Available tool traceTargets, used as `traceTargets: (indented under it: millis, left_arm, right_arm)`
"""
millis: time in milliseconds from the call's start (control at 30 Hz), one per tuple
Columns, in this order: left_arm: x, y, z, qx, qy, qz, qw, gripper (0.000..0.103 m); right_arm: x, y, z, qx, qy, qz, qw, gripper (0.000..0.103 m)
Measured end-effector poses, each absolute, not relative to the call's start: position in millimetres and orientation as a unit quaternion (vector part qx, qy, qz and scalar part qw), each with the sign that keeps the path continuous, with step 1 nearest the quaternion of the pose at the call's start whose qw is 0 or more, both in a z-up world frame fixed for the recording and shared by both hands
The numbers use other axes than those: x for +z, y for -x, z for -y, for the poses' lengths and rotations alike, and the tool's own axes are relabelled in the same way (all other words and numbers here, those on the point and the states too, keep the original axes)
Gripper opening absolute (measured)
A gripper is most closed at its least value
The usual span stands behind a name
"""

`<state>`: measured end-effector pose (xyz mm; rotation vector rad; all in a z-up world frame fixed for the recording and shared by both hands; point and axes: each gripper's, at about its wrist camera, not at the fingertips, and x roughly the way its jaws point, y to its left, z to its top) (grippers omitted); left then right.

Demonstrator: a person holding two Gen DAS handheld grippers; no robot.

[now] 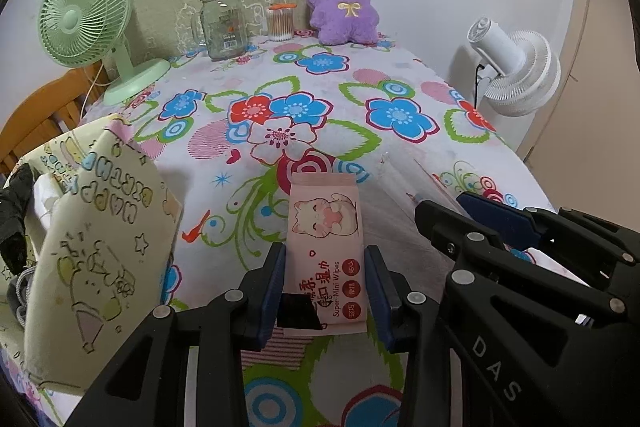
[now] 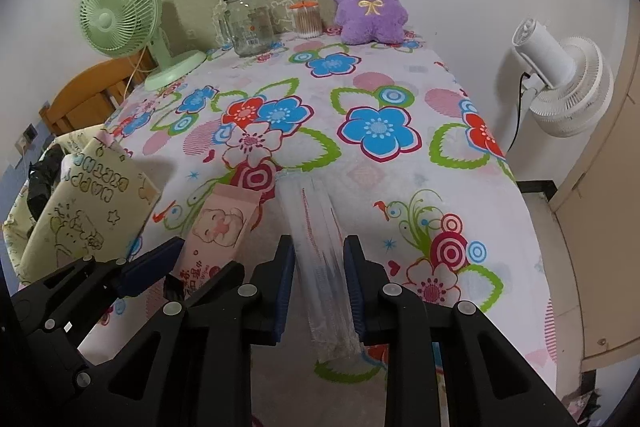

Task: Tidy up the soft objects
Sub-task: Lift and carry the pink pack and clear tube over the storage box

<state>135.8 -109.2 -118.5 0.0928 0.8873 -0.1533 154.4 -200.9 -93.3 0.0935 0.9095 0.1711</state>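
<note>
**Both claws loaded over the flowered table**

While the left claw [image 1: 324, 287] pinches a pink wipes pack [image 1: 326, 251] between its blue pads, the right claw [image 2: 319, 291] is clamped narrow on a clear packet [image 2: 320, 259] beside it. Left of both stands a gift bag [image 1: 96, 227]. Far ahead, a purple plush [image 1: 342, 5] leans at the wall.

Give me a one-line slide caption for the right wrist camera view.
Right gripper clamps a clear plastic packet above the floral tablecloth, beside the left gripper holding a pink wipes pack.
</note>
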Motion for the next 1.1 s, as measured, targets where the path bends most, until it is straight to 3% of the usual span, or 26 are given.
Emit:
traceTargets:
  millis: [1100]
  left_arm:
    - [-42, -94, 104, -0.094, -0.046, -0.356, 0.929, 0.04]
  right_arm:
    - [-11, -102, 198, 0.06, -0.053, -0.365, 0.928, 0.028]
